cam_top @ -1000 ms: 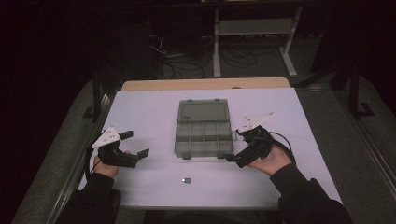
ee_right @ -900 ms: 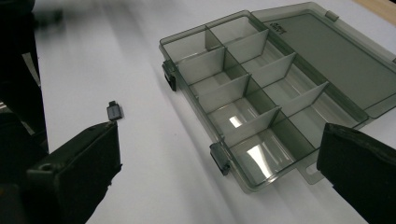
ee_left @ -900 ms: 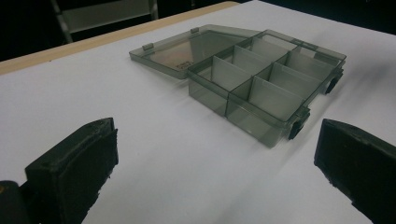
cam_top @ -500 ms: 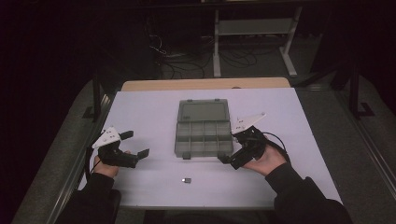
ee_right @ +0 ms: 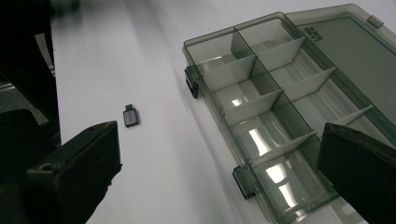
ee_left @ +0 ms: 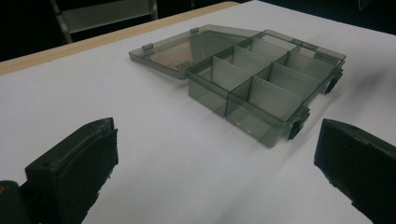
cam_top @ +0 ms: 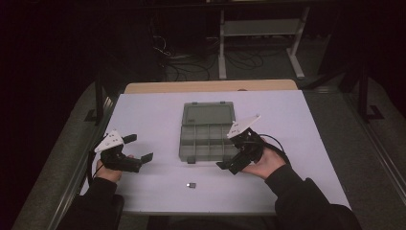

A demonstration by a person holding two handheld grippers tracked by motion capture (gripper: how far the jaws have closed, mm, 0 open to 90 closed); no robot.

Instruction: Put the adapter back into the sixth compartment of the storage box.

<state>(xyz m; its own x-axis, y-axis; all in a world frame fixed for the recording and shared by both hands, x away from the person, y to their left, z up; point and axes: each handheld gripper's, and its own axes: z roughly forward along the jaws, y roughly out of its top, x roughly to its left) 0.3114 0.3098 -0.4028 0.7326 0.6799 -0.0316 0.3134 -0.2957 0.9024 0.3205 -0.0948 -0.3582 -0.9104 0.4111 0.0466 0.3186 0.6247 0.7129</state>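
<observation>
A grey see-through compartment box lies open in the middle of the white table, its lid flat behind it and its several cells bare. The same box appears ahead of my left jaws, and the box runs along the right of my right gripper view. A small dark adapter-like part rests near the front edge; the part sits left of the box. My left gripper is open at the table's left. My right gripper is open at the box's front right corner, holding nothing.
A wooden strip borders the table's far edge. Beyond it stand a metal shelf frame and loose cables on a dark floor. Bare table surface lies left and right of the box.
My right gripper has slid left toward the box's front right corner and turned toward the small part. The left gripper has stayed put.
</observation>
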